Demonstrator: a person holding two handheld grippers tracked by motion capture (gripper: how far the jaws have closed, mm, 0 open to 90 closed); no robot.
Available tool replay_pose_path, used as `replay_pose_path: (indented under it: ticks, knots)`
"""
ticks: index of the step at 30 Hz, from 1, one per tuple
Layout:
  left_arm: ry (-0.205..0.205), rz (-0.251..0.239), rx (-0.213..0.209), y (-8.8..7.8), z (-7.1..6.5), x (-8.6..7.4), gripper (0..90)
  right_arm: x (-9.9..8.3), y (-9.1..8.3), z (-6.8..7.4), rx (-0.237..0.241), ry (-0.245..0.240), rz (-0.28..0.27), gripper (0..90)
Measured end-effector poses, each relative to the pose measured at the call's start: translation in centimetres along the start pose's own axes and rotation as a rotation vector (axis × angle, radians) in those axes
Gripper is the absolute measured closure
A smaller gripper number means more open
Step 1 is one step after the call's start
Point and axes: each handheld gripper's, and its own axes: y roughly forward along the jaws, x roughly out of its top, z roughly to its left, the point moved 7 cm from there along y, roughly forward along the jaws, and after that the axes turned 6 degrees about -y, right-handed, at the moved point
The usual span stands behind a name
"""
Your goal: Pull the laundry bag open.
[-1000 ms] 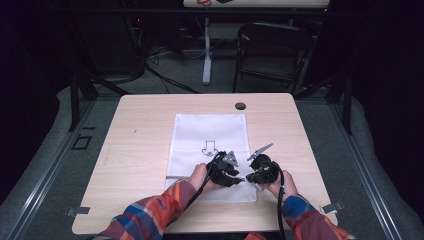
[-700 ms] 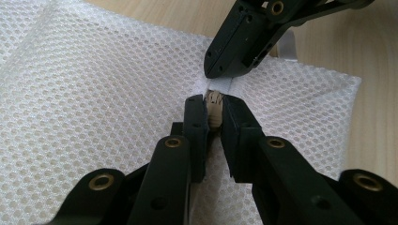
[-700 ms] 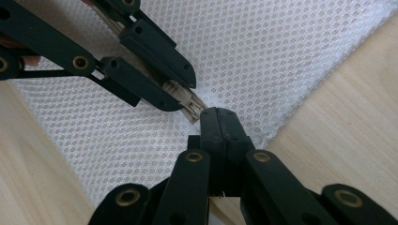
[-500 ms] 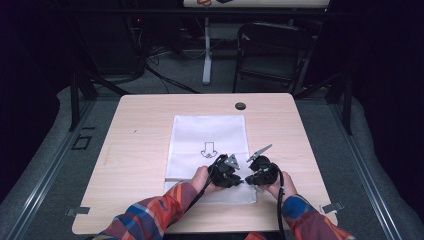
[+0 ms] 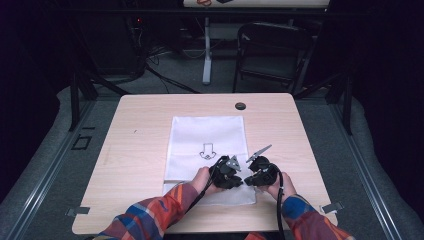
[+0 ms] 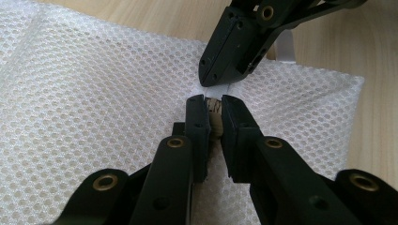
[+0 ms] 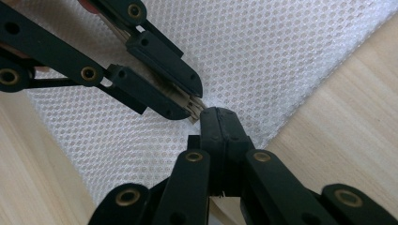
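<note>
A white mesh bag lies flat on the wooden table, with a black arrow print on it. Both grippers meet tip to tip at its near right part. My left gripper has just been closing, and its jaws now pinch a small tan piece at the mesh. My right gripper is shut, its tips pressed down on a bit of the white mesh right in front of the left jaws. From the right gripper view, the left gripper comes in from the upper left.
A black round grommet sits in the table's far edge. The bag's right edge runs close to the grippers, with bare wood beyond it. A dark chair and cables stand on the floor behind the table. Plaid sleeves enter from the near edge.
The left gripper has settled slightly lower on the bag beside the right one. Both hands otherwise stay in place, and the bag has not shifted.
</note>
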Motion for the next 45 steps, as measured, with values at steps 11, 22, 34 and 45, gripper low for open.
replay_pose_path:
  ticks: [11, 22, 34, 45]
  knots:
    - [-0.008, 0.006, 0.001, -0.2, 0.0, 0.0, 81.9, 0.1, 0.2, 0.2, -0.011, 0.027, -0.027, 90.0]
    - [-0.004, 0.021, 0.002, -0.3, 0.0, -0.1, 82.0, 0.0, 0.1, 0.0, 0.001, 0.031, -0.017, 90.0]
    - [-0.025, 0.027, -0.006, -1.5, 0.7, -0.9, 81.8, 0.0, 0.1, 0.2, 0.019, 0.052, -0.020, 90.0]
    - [-0.046, 0.025, -0.028, -1.3, 0.6, -0.9, 81.3, 0.0, 0.0, 0.3, -0.010, 0.023, -0.001, 90.0]
